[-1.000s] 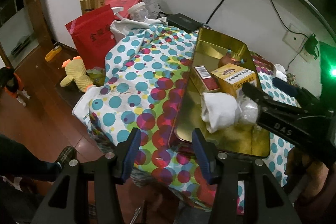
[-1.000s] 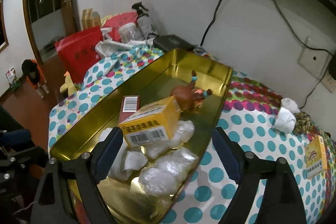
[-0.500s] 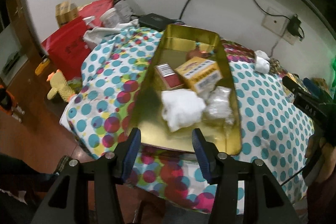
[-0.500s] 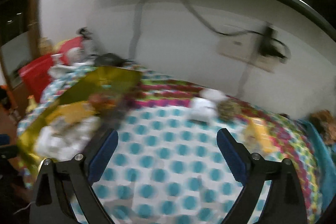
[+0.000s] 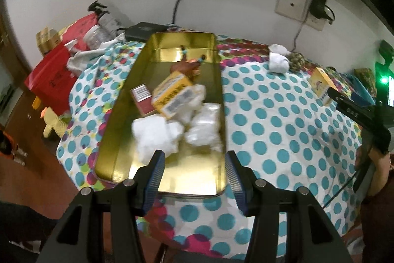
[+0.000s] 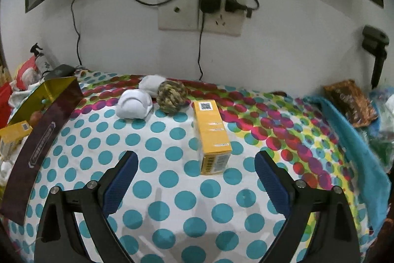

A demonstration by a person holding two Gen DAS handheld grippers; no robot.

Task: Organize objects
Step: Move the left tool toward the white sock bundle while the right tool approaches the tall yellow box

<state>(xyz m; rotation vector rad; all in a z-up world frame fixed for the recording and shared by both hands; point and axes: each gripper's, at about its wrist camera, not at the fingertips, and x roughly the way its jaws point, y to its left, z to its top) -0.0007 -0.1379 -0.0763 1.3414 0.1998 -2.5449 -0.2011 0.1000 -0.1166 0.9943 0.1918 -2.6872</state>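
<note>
Swung away from the tin [image 6: 39, 115], right gripper [image 6: 195, 179] now faces yellow box [image 6: 211, 137].

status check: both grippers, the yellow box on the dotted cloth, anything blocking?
Left gripper open, empty, over gold metal tray. Right gripper open, empty, facing yellow cardboard box lying on polka-dot cloth. Nothing between jaws and box.

Yellow box [image 6: 211, 137] lies flat on dotted cloth, beside gold tin [image 5: 157, 159].

Home: polka-dot tablecloth [image 6: 172, 189] (toys [image 5: 53, 121] nearby).
</note>
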